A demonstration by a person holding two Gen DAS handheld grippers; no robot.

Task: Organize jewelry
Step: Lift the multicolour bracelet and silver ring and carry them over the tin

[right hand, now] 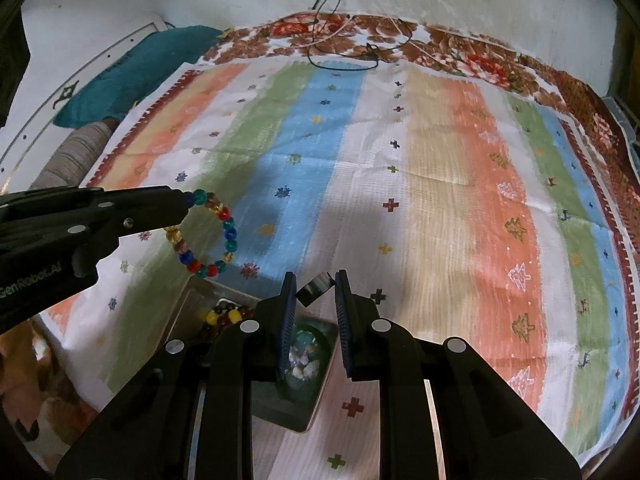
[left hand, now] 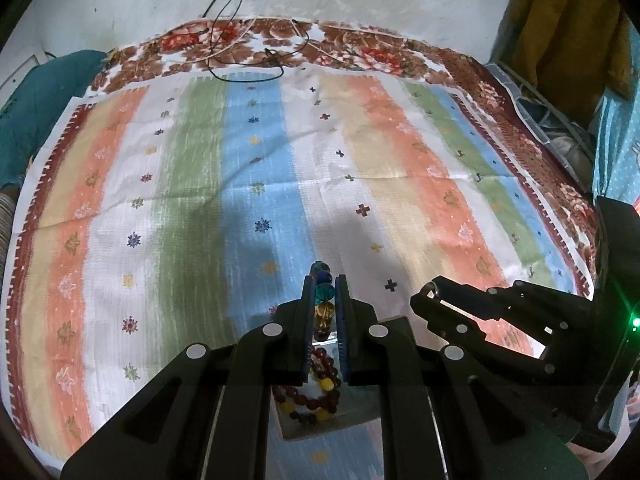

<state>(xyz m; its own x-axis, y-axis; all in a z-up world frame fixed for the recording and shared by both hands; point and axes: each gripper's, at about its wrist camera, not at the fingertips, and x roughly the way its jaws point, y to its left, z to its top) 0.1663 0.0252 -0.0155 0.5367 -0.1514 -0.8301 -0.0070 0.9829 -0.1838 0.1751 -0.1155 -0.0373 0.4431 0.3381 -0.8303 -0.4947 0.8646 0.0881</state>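
Note:
My left gripper [left hand: 325, 280] is shut on a multicoloured glass-bead bracelet [left hand: 323, 292] and holds it in the air. In the right wrist view the bracelet [right hand: 230, 236] hangs as a ring from the left gripper's tips [right hand: 188, 199], above the left part of a jewelry box [right hand: 188, 300]. A dark red and yellow bead bracelet [left hand: 316, 396] lies in that box, seen also in the right wrist view [right hand: 224, 316]. My right gripper [right hand: 316, 280] is shut on the box's small dark lid corner [right hand: 316, 286]. A compartment with pale stones [right hand: 304, 360] lies under it.
A striped cloth [right hand: 440, 200] with small flower and cross marks covers the bed. Black and white cables [left hand: 248, 52] lie at its far edge. A teal pillow [right hand: 132, 76] sits at the far left. Yellow clothes [left hand: 568, 32] hang at the right.

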